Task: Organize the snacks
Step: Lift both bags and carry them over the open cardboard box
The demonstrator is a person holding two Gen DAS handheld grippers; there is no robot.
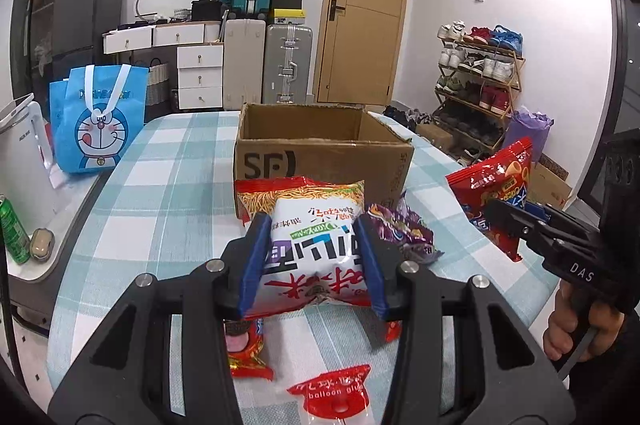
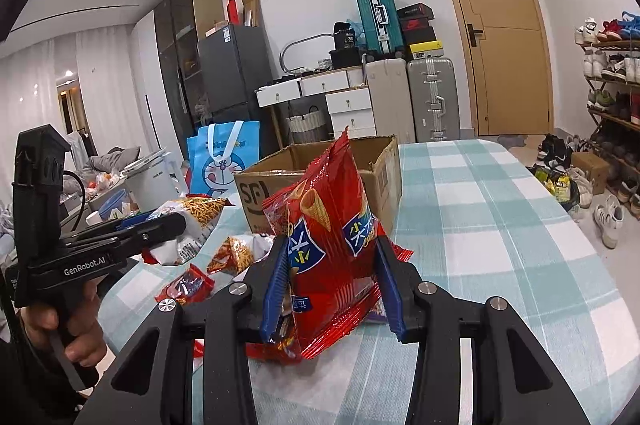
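Snacks being held, one bag per gripper
Noodle bag [image 1: 316, 245] is being pinched by left gripper [image 1: 314, 259], red bag [image 2: 328, 249] by right gripper [image 2: 334, 281]; box [image 1: 320, 149] is sitting just ahead.

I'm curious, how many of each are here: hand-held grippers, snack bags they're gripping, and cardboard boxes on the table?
Hand-held grippers: 2 (left hand-held gripper, right hand-held gripper)
Gripped snack bags: 2 (noodle snack bag, red cone snack bag)
Cardboard box: 1
Total: 5
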